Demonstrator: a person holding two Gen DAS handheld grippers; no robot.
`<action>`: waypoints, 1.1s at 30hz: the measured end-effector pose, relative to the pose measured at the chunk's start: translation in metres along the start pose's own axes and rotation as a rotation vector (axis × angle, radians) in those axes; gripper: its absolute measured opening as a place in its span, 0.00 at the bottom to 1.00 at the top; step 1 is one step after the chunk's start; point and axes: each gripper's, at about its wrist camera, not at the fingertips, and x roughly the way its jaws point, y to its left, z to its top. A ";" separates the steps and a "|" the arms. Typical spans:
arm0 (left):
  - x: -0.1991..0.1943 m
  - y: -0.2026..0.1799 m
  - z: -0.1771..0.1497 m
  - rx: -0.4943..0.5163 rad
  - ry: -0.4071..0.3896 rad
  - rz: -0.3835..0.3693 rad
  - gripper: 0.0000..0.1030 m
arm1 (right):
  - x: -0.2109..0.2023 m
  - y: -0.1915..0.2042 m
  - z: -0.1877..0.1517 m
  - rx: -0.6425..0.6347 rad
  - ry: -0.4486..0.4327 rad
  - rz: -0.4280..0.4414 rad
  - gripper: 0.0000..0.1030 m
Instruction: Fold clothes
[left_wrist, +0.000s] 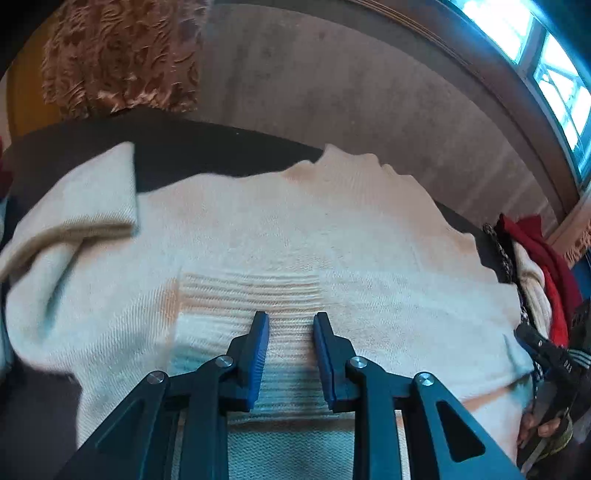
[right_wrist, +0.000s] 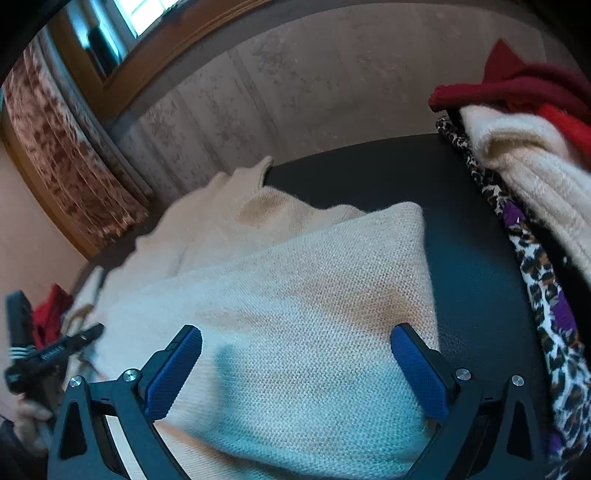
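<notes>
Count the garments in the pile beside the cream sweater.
4 visible: a red knit on top, a cream ribbed knit under it, a leopard-print piece below, and a purple patterned bit tucked between. More may be hidden.

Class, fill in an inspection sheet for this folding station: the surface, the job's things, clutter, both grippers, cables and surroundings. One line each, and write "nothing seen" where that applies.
Surface: dark tabletop, bare beside the garment.
Job's things: cream knit sweater spread flat, one sleeve folded inward across it.
Clutter: heap of clothes at the right edge, with red, cream and leopard-print pieces.
Grippers: left gripper over the ribbed panel, jaws apart, holding nothing; right gripper wide open over the sweater.
Cables: nothing seen.
Surroundings: pale patterned wall, window, brown patterned curtain.
</notes>
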 end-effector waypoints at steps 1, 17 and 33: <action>0.002 -0.002 0.007 0.003 0.006 -0.009 0.28 | 0.000 0.000 0.002 0.005 0.010 0.010 1.00; 0.081 -0.027 0.127 0.069 0.031 -0.078 0.48 | 0.128 0.052 0.135 -0.110 0.185 0.150 1.00; 0.181 -0.071 0.189 0.177 0.129 -0.125 0.31 | 0.226 0.082 0.188 -0.302 0.205 0.028 0.25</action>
